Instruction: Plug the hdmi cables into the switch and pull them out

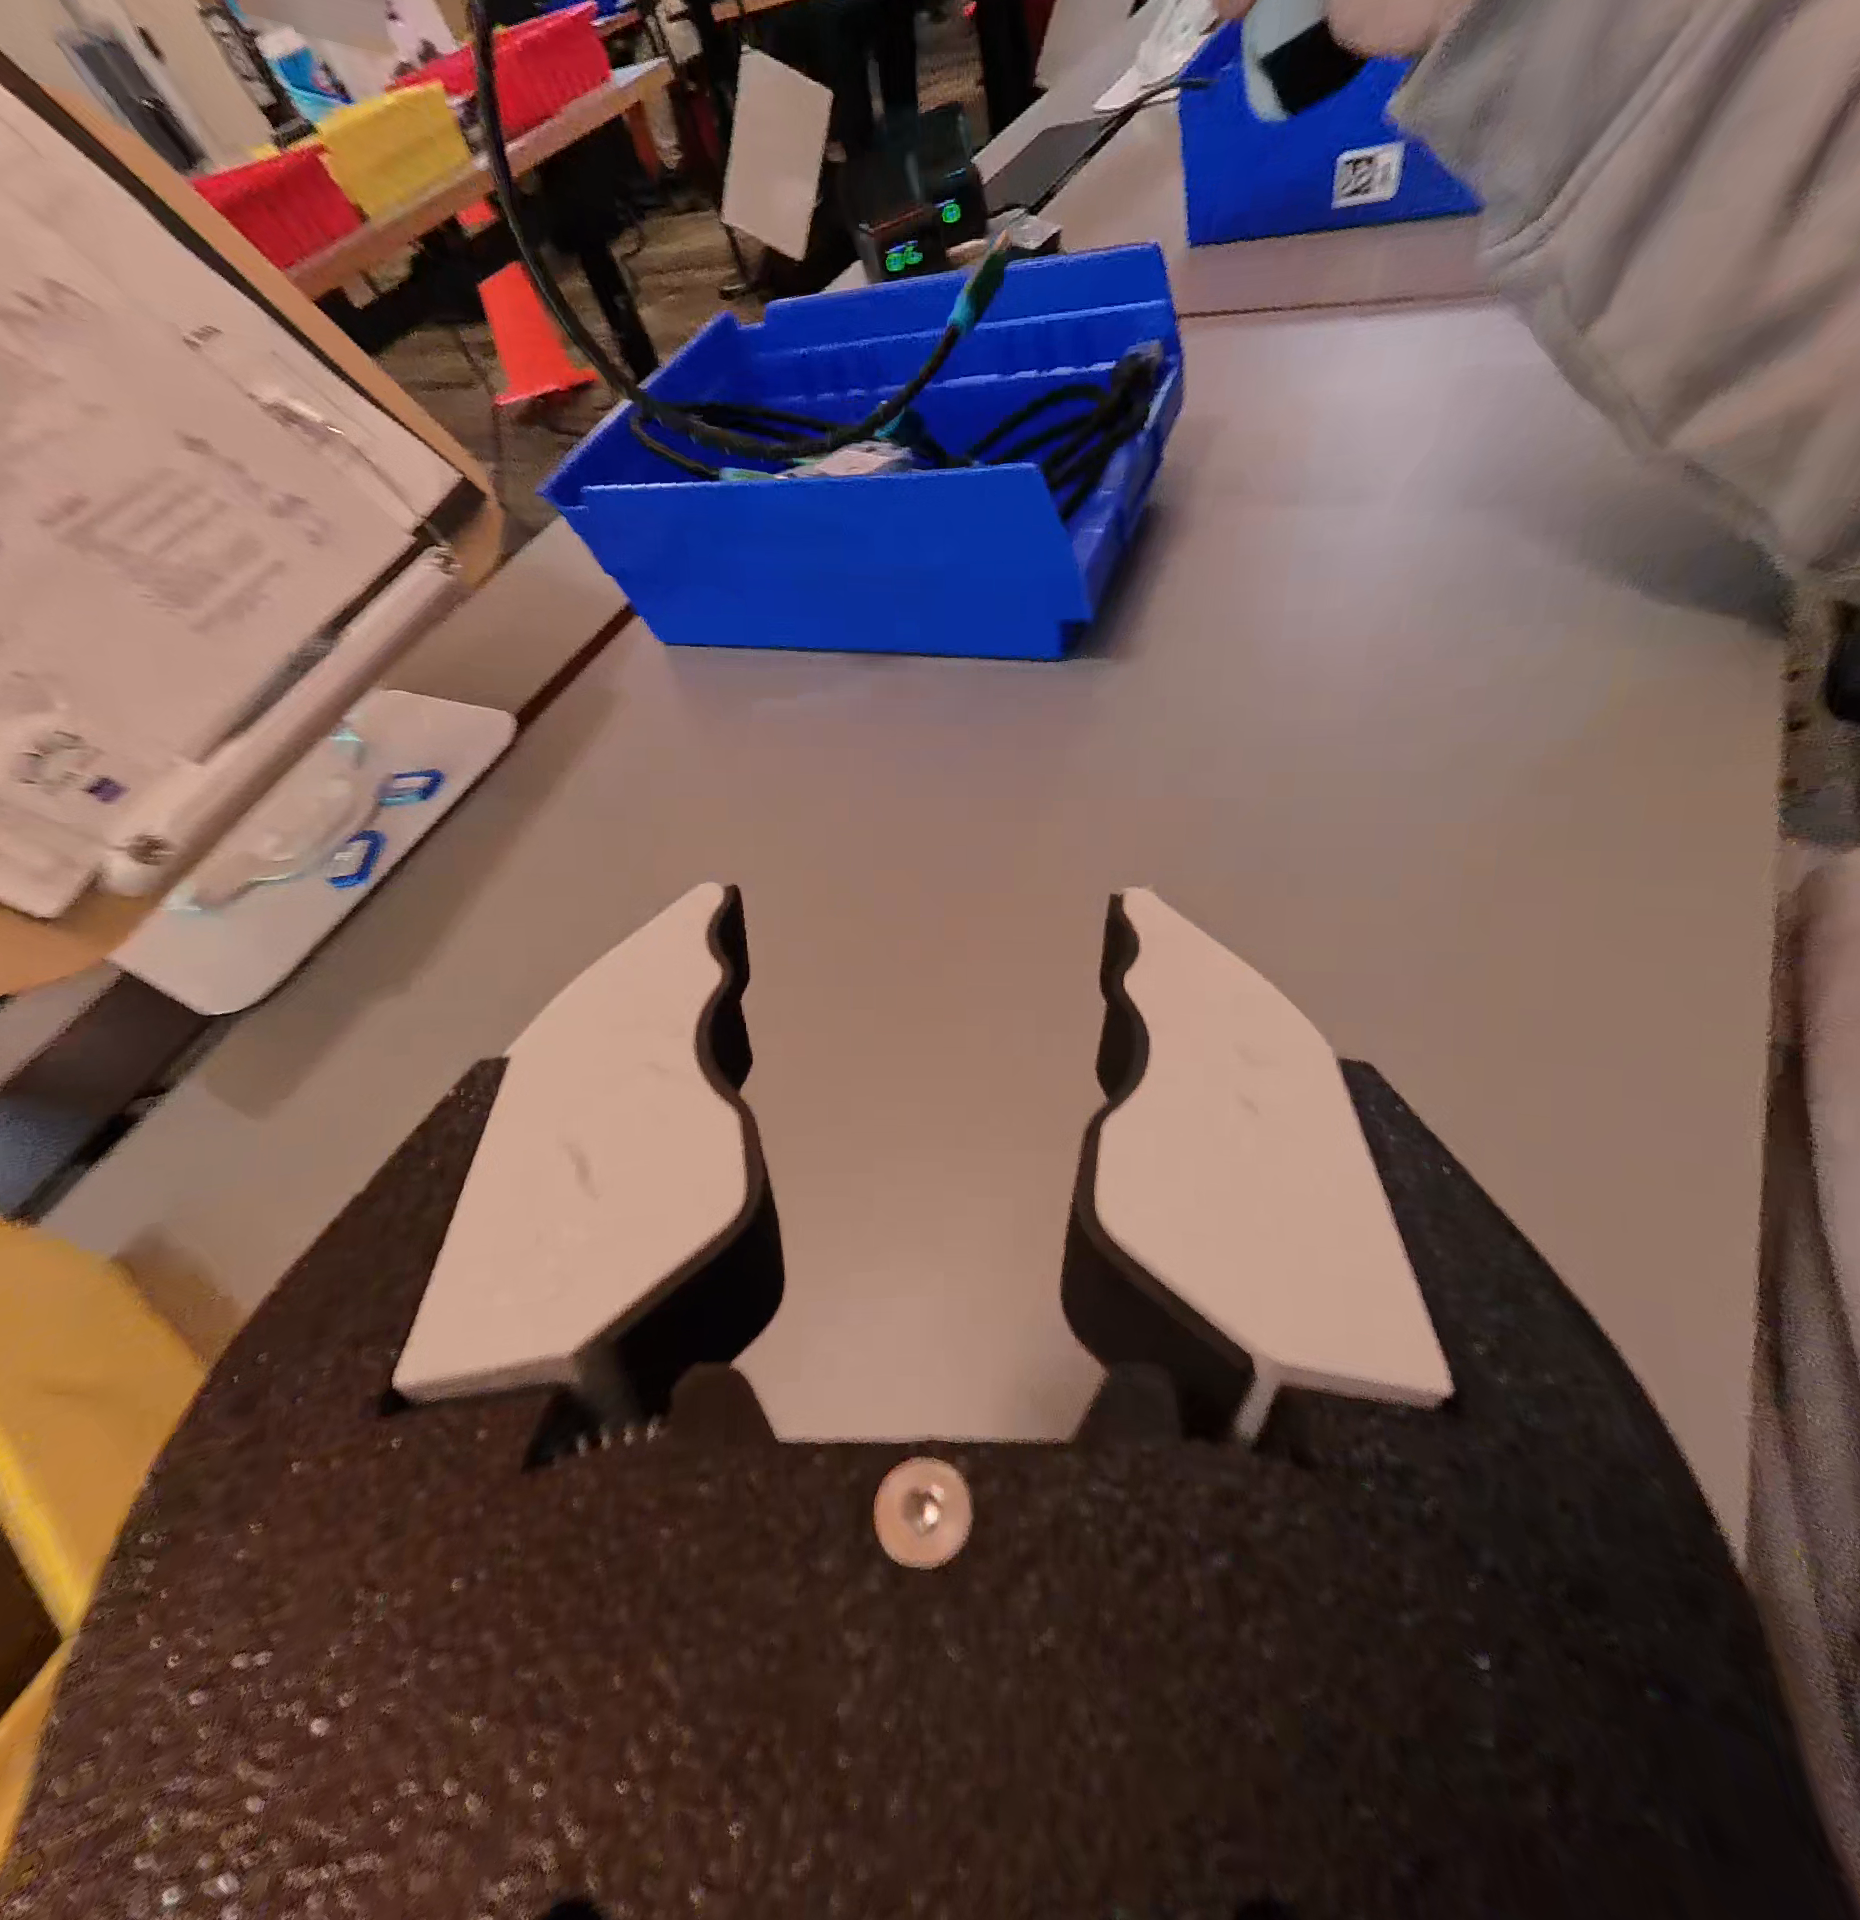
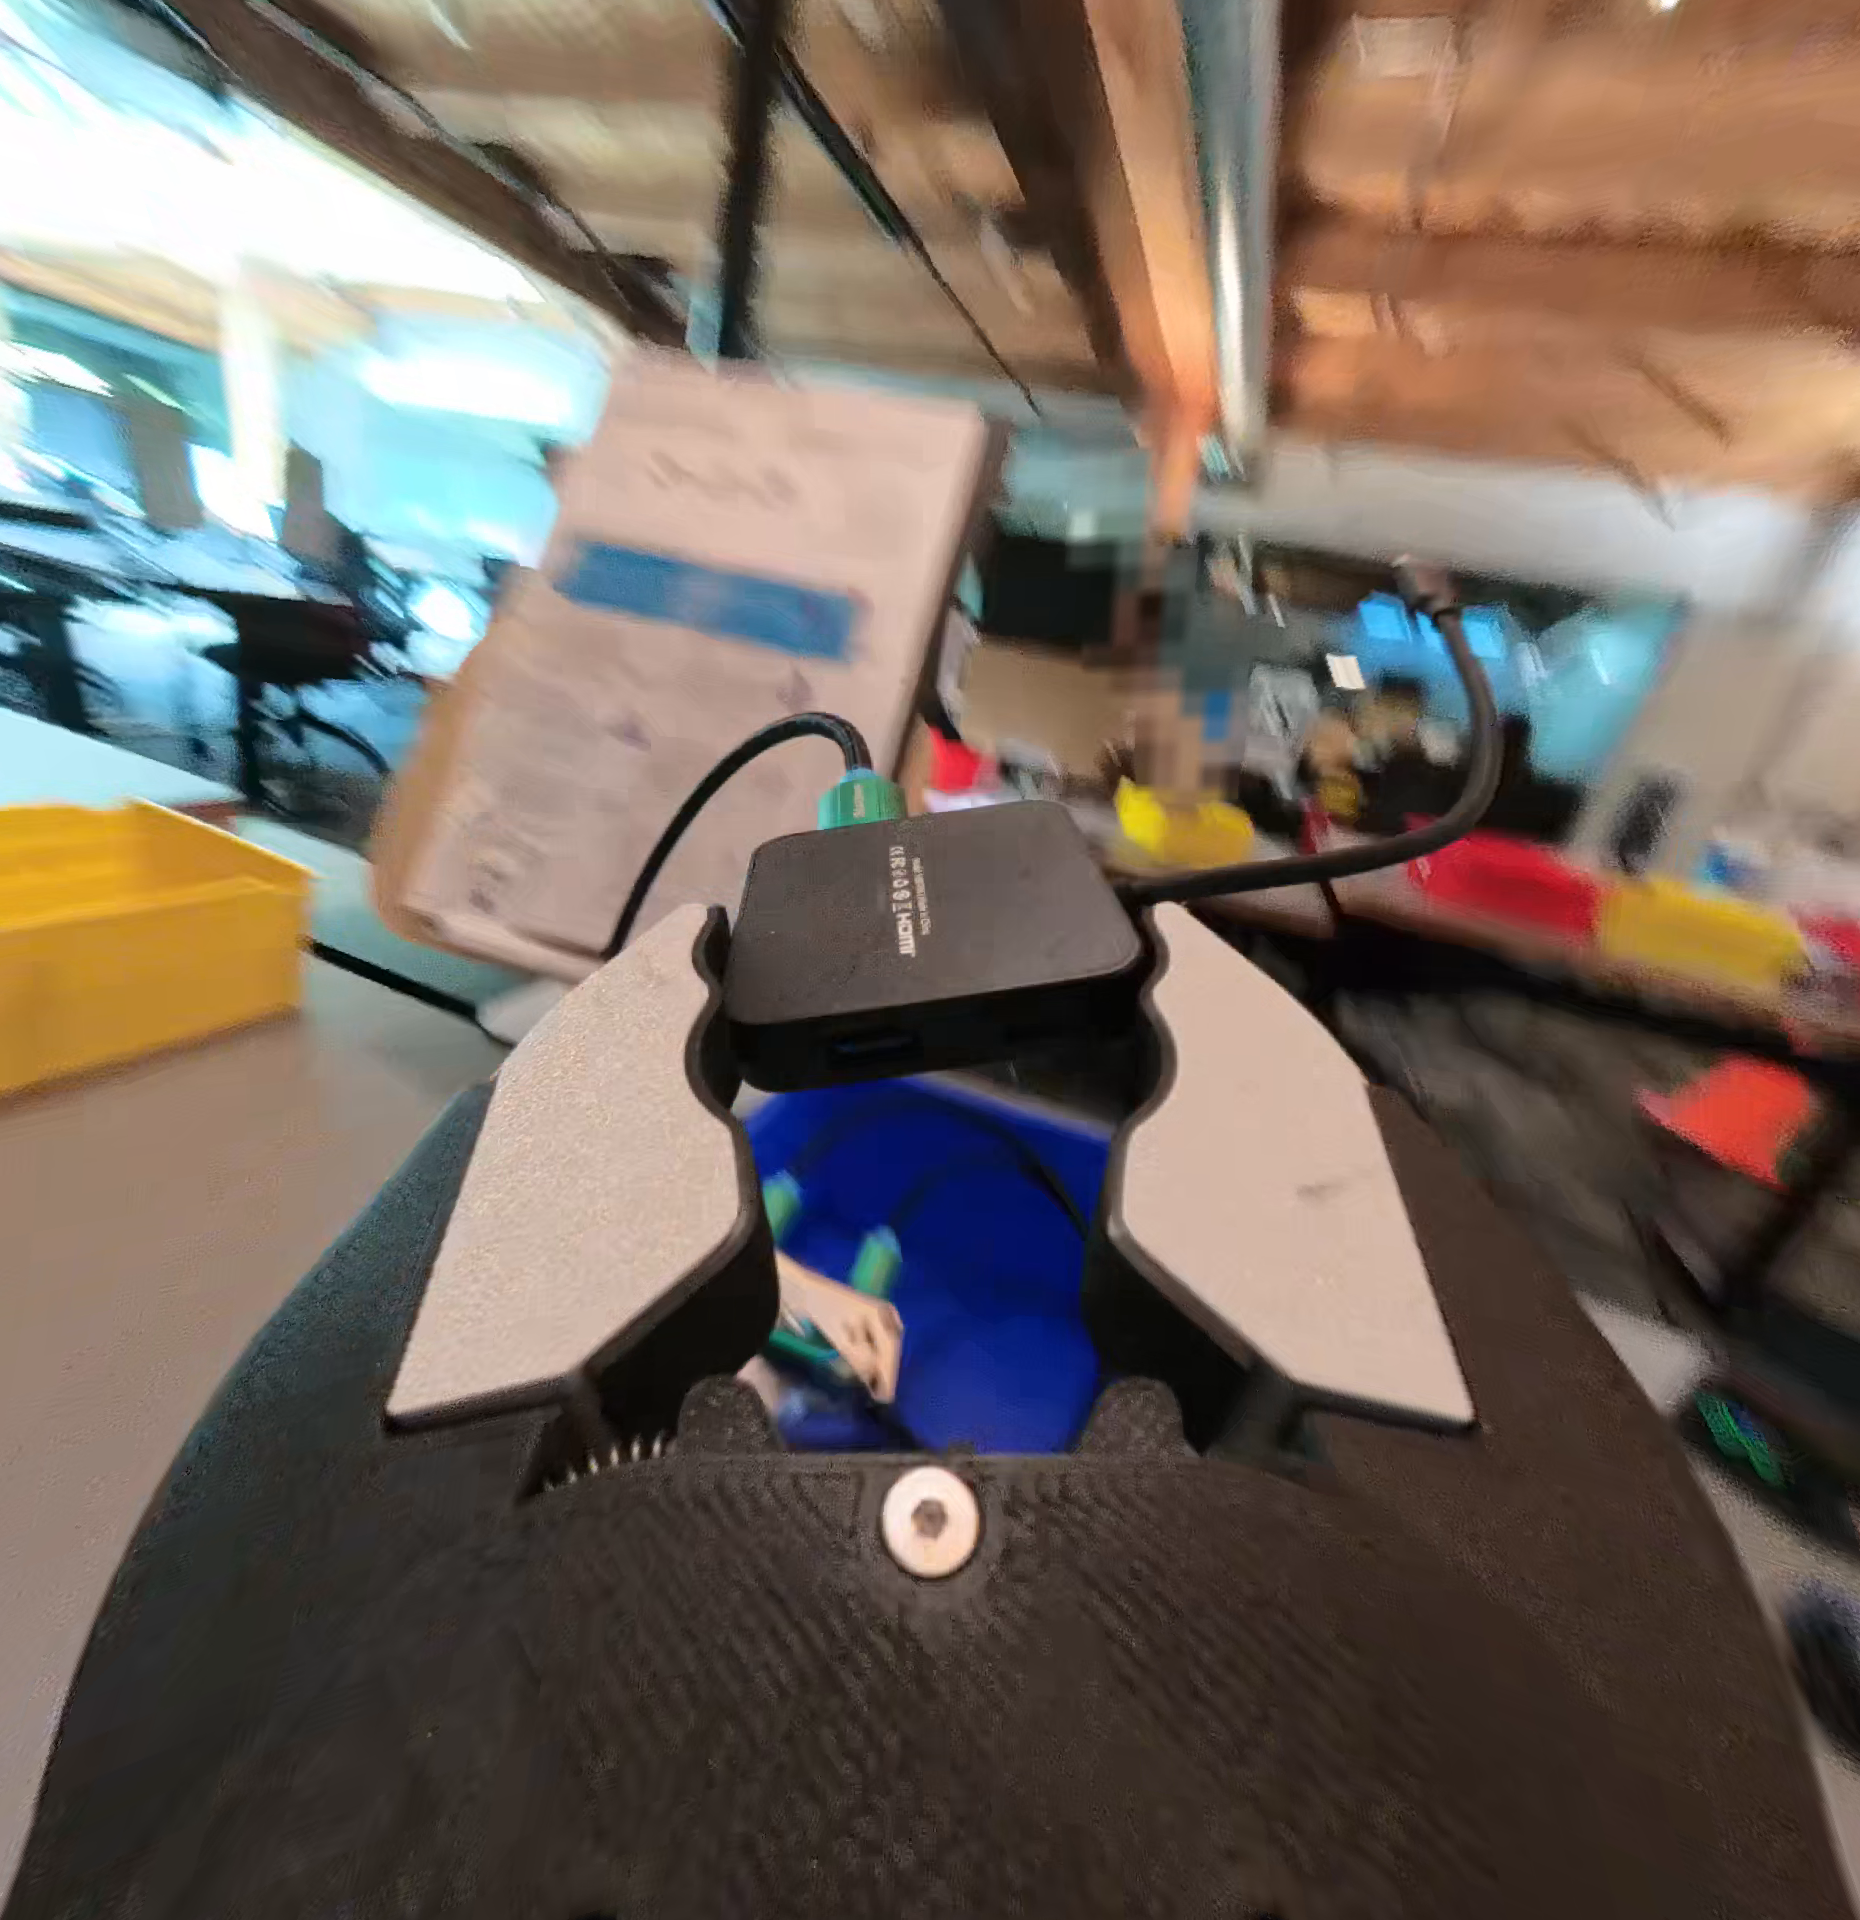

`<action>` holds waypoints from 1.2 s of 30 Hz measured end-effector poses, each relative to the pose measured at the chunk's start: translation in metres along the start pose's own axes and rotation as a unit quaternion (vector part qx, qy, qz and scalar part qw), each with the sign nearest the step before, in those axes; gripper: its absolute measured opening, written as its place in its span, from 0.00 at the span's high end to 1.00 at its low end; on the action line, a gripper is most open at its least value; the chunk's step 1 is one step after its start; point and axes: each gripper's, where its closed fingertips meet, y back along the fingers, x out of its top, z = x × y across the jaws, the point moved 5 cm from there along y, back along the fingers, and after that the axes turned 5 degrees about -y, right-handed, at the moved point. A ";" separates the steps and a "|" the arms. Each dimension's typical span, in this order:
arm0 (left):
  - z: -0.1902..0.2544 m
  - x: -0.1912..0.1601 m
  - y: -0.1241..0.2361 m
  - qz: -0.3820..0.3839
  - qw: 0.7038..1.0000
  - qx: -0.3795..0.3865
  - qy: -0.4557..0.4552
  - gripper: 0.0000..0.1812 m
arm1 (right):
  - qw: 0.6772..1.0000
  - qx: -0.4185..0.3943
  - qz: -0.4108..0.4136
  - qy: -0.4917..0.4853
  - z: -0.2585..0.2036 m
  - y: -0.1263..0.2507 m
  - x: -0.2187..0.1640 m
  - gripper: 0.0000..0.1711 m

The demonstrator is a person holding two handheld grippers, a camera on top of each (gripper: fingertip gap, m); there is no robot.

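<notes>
My right gripper (image 2: 931, 935) is shut on a flat black HDMI switch (image 2: 931, 925) and holds it in the air above a blue bin (image 2: 967, 1195). A green-ended HDMI cable (image 2: 858, 800) is plugged into the switch's far side, and a black lead (image 2: 1425, 831) runs off its right side. More green-ended cables (image 2: 874, 1257) lie in the bin below. My left gripper (image 1: 924, 914) is open and empty low over the grey table (image 1: 1321, 779). The blue bin (image 1: 864, 561) stands beyond it with black cables (image 1: 1071, 416) inside; one cable (image 1: 521, 187) rises out of it.
A whiteboard panel (image 1: 157, 468) leans at the left table edge. A person's grey sleeve (image 1: 1684, 260) is on the right. A second blue bin (image 1: 1290, 166) stands farther back. A yellow bin (image 2: 115, 935) sits left on the table, a cardboard box (image 2: 687, 665) behind it.
</notes>
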 end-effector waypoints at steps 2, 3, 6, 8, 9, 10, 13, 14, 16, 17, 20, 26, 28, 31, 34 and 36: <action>0.005 -0.002 -0.012 0.010 0.999 -0.025 0.025 0.64 | 0.995 -0.045 -0.075 -0.038 0.022 -0.007 -0.027 0.57; 0.007 -0.002 -0.018 0.014 0.999 -0.036 0.035 0.64 | 0.991 -0.046 -0.110 -0.060 0.027 -0.010 -0.044 0.57; 0.011 -0.005 -0.034 0.010 0.997 -0.056 0.042 0.64 | 0.973 -0.031 -0.179 -0.142 0.036 -0.014 -0.084 0.57; 0.015 -0.008 -0.041 0.000 0.997 -0.066 0.038 0.64 | 0.964 -0.046 -0.222 -0.139 0.044 -0.013 -0.107 0.57; 0.017 -0.010 -0.044 -0.005 0.997 -0.069 0.035 0.64 | 0.964 -0.055 -0.227 -0.128 0.046 -0.013 -0.113 0.57; 0.018 -0.012 -0.047 -0.010 0.997 -0.072 0.032 0.64 | 0.963 -0.055 -0.239 -0.110 0.046 -0.012 -0.121 0.58; 0.021 -0.019 -0.051 -0.022 0.996 -0.077 0.033 0.65 | 0.954 -0.051 -0.296 -0.018 0.039 -0.008 -0.142 0.58; 0.022 -0.021 -0.053 -0.023 0.996 -0.081 0.037 0.65 | 0.948 -0.053 -0.313 0.014 0.037 -0.006 -0.148 0.58; 0.024 -0.023 -0.056 -0.023 0.995 -0.089 0.047 0.65 | 0.935 -0.044 -0.344 0.070 0.034 -0.005 -0.158 0.58; 0.025 -0.024 -0.057 -0.024 0.994 -0.093 0.051 0.65 | 0.927 -0.034 -0.360 0.098 0.032 -0.005 -0.163 0.58; 0.028 -0.026 -0.064 -0.035 0.992 -0.107 0.054 0.65 | 0.892 0.005 -0.417 0.174 0.025 -0.007 -0.170 0.58; 0.035 -0.023 -0.079 -0.053 0.988 -0.137 0.049 0.64 | 0.830 0.054 -0.527 0.173 0.030 -0.023 -0.181 0.59; 0.038 -0.020 -0.084 -0.055 0.986 -0.147 0.047 0.65 | 0.778 0.125 -0.588 0.183 0.024 -0.021 -0.188 0.61; 0.042 -0.018 -0.088 -0.064 0.983 -0.164 0.043 0.65 | 0.720 0.191 -0.638 0.194 0.022 -0.010 -0.178 0.64; 0.044 -0.016 -0.090 -0.072 0.983 -0.168 0.029 0.64 | 0.750 0.218 -0.605 0.153 0.017 -0.009 -0.149 0.66; 0.044 -0.015 -0.092 -0.074 0.983 -0.167 0.027 0.64 | 0.782 0.221 -0.569 0.124 0.016 -0.009 -0.129 0.69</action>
